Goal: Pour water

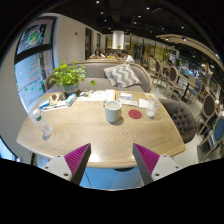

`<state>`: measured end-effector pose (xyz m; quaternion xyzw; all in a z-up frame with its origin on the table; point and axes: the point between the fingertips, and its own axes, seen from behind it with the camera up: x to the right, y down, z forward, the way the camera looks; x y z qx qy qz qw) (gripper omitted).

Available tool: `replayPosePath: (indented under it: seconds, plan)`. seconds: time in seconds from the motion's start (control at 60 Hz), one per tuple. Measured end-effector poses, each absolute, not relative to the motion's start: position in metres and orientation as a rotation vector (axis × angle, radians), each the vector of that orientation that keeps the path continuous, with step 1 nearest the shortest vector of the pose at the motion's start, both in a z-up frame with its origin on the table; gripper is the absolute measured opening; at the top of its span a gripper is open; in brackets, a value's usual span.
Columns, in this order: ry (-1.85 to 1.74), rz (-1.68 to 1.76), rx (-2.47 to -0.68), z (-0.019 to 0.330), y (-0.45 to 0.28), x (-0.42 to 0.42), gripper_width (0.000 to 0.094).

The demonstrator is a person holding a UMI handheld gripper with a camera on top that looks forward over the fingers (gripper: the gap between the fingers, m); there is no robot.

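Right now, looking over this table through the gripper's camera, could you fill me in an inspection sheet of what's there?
Surface: light wooden table, beyond the fingers.
Job's things: grey-white mug near the middle; clear glass beside a red coaster; what looks like a bottle with a second glass by it.
Clutter: papers and small items at the far edge; potted plant.
Grippers: gripper open, holding nothing, short of the table.
Cables: nothing seen.
Surroundings: sofa with patterned cushion, grey chair, wall poster, hanging lamp.
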<state>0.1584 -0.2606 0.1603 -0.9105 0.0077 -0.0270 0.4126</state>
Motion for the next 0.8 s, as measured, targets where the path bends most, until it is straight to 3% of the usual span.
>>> replayPosePath:
  seconds: [0.35, 0.6, 0.8]
  plan:
    - [-0.002, -0.094, -2.317, 0.128, -0.287, 0.080, 0.0857]
    - [-0.070, 0.018, -2.297, 0.104, -0.290, -0.060, 0.0858]
    - [-0.111, 0.117, -2.197, 0.094, -0.234, -0.166, 0.0861]
